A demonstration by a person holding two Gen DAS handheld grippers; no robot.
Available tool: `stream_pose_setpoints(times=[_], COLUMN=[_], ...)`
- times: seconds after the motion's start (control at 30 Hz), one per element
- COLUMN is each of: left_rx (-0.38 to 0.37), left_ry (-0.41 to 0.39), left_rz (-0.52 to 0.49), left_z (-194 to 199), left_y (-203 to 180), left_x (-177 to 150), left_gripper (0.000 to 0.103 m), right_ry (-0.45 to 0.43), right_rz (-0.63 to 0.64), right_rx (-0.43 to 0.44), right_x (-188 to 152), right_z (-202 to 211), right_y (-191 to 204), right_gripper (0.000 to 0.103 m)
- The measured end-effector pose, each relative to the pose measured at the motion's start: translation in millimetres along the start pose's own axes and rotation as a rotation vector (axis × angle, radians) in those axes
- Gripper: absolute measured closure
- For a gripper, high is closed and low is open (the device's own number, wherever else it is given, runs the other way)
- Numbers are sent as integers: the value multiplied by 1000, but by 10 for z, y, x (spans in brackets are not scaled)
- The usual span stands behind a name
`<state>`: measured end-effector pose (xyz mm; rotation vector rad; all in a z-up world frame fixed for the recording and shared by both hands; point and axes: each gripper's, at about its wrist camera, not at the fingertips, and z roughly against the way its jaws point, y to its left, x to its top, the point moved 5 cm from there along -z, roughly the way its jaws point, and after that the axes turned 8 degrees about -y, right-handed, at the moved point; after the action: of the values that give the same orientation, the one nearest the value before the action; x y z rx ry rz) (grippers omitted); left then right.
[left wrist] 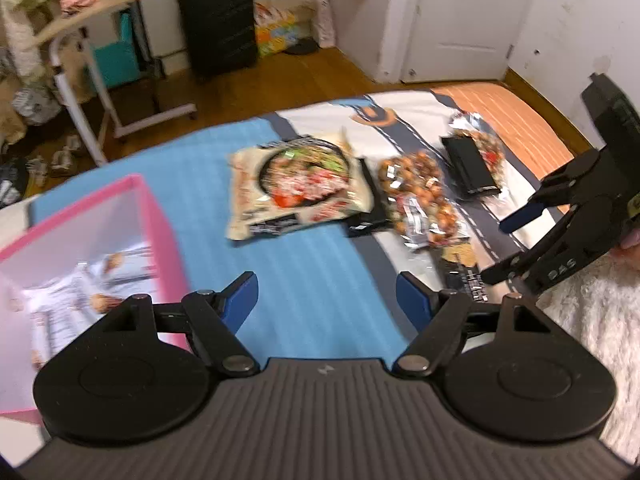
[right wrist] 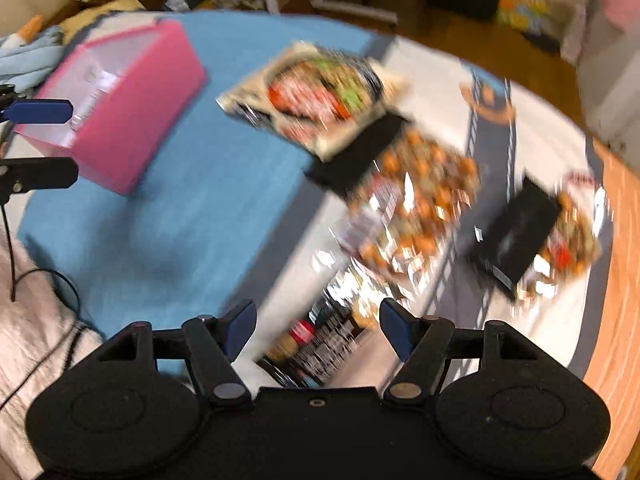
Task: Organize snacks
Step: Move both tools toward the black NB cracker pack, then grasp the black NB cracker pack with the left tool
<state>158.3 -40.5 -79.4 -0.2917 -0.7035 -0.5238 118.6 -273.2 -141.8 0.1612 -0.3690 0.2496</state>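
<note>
Left wrist view first: my left gripper [left wrist: 326, 300] has its blue-padded jaws spread wide with nothing between them, hanging over the blue stretch of the patterned bed cover [left wrist: 304, 280]. The pink fabric storage box [left wrist: 120, 216] sits just to its left with at least one pale snack packet already inside, though blur smears it so I can't read what it is. Further out on the cover are the big cream noodle-style packet with a bowl picture [left wrist: 298, 186], a flat black packet [left wrist: 366, 204] half tucked under its right edge, a clear bag of orange-brown wrapped sweets [left wrist: 420, 196], and a second black packet [left wrist: 472, 168] lying on another crinkly bag. My worry here is that the cream packet overlaps the black one, so a grab at either could drag the other, and slick foil can slip out of a shallow pinch. Right wrist view: my right gripper [right wrist: 318, 330] is also wide and empty, pointing steeply down over a dark printed snack packet [right wrist: 316, 344] that's mostly hidden behind the gripper body. This frame is badly motion-blurred, so labels are unreadable and packet edges are mush. Closing on that guesswork could catch the bed cover instead. The left gripper's fingertips poke in at the left edge beside the pink box, and both hands working near that box could bump each other. A black cable [right wrist: 44, 292] trails over the fuzzy white blanket [right wrist: 36, 340] and might snag.
</note>
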Motion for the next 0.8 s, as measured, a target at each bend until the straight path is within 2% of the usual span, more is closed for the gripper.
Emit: stream_pose_setpoints(times=[0.07,0.17,0.3,0.4,0.47,0.53,0.6,0.73,0.8], left_rx=[-13,-38,-130,-182,-202,-219,-233,-301,-328], left_ry=[10,30,77,123,147,176,202,267,298], left_rz=[4,30,124,192,236,283,346,490,519], left_z=[-180,-441,-764,-1002,-1143,-1286,-1424,-1651,-1730], left_y=[-68,-160,-289,-382,-424,-447,-443,-436,-481], left_x=[-9,-33,-112,-194,-250,-298,-344,-458,-505], left_gripper=[28,28,30,33,41,43,50,59,66], right_ry=[93,148,254,288,306,314,332,338,326], right_rz=[-69,-120,-190,-180,-168,-174,-175,-172,-204], right_rx=[39,63,75,71,49,37,27,-5,-16], right_x=[-76,-65,-88,-112,-120,-103,-100,-72,-45], right_z=[-155,-300,-501,-583,-648,-698,-758,-861,-917], right_y=[-93,-191,-243,-192,-147,-124,-95,12,44], right_gripper=[30,29,28,28,28,28,28,28,28])
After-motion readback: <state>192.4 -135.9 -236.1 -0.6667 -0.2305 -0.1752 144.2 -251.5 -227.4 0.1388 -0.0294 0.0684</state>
